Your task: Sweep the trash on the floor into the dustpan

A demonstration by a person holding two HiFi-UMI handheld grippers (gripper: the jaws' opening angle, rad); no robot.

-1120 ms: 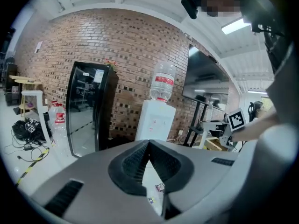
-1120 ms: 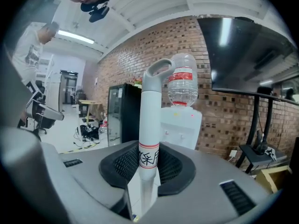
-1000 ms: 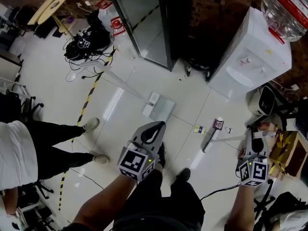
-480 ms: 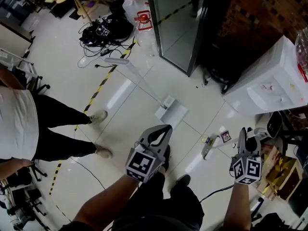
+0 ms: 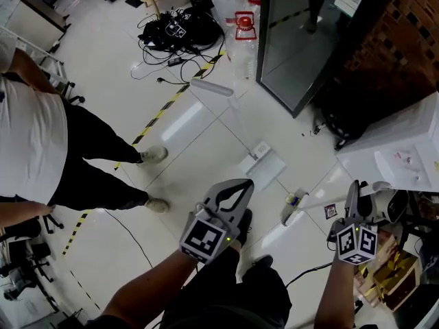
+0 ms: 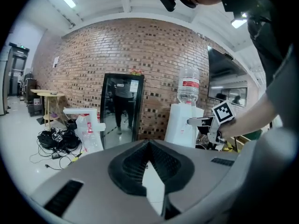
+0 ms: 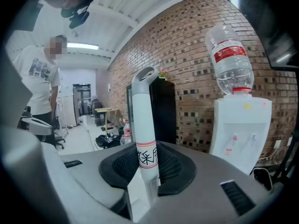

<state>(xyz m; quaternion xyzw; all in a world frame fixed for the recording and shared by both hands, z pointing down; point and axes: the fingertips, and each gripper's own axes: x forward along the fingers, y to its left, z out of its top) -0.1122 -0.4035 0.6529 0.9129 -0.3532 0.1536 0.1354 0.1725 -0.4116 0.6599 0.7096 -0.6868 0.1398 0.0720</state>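
Your right gripper (image 7: 146, 158) has its jaws clamped on the white broom handle (image 7: 143, 107). Your left gripper (image 6: 148, 147) has its jaws together, holding nothing. On the floor (image 5: 199, 153), the dustpan (image 5: 266, 166) sits ahead of you, with what looks like small trash (image 5: 330, 211) near the broom head (image 5: 292, 214).

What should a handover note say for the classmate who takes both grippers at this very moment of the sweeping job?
Left gripper: jaws together, empty, held above the floor.
Right gripper: shut on the broom handle; the broom head is low, by the trash.
Dustpan: stands unheld on the floor, ahead of the left gripper.
Trash: small pieces lie on the floor, outside the dustpan.
Done: broom in hand.
Left: take the dustpan, then sweep the pieces in.
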